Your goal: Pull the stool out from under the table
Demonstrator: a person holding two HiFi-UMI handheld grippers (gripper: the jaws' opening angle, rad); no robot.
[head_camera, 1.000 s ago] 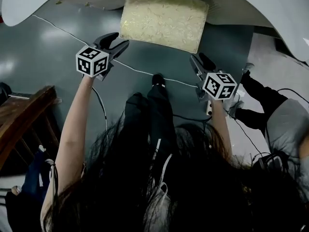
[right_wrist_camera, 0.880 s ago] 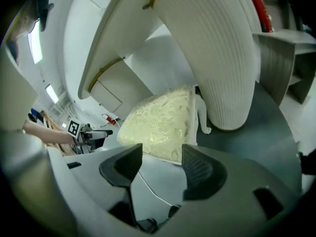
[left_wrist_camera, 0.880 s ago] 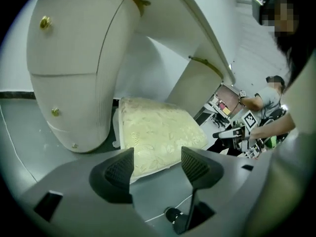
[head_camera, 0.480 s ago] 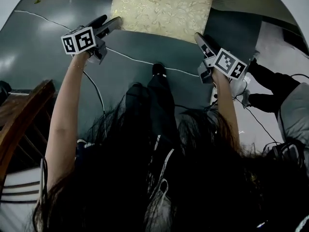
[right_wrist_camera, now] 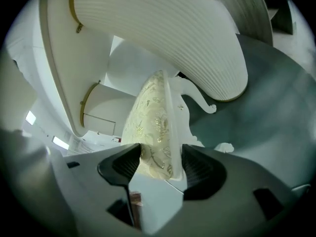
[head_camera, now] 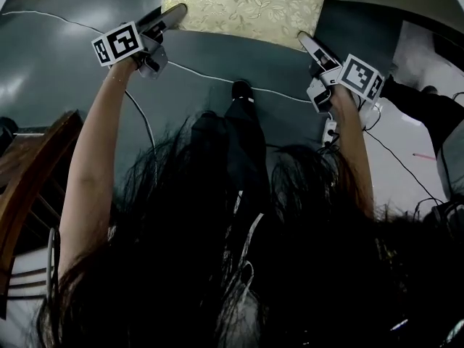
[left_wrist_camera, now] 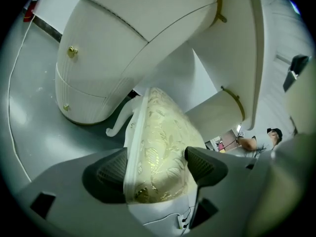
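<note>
The stool has a pale gold floral cushion [head_camera: 243,6] with white trim; its far part sits under the white table. My left gripper [head_camera: 174,11] is at the seat's near left corner and my right gripper [head_camera: 308,40] at its near right corner. In the left gripper view the cushion corner [left_wrist_camera: 158,132] fills the gap of the left gripper [left_wrist_camera: 158,169], whose jaws are opening. In the right gripper view the seat edge [right_wrist_camera: 150,117] stands between the jaws of the right gripper [right_wrist_camera: 158,164], also opening. I see no squeeze on the cushion. A curled white stool leg [right_wrist_camera: 197,100] shows below the seat.
The table's ribbed white pedestal [left_wrist_camera: 123,48] curves over and behind the stool. A thin white cable [head_camera: 203,78] crosses the grey floor. A power strip [head_camera: 330,130] lies by my right arm. Brown wooden furniture [head_camera: 29,172] stands at left. A person's dark legs [head_camera: 428,111] are at right.
Both grippers have moved forward from short of the stool to its near corners. Their jaws have widened and now straddle the seat edge.
</note>
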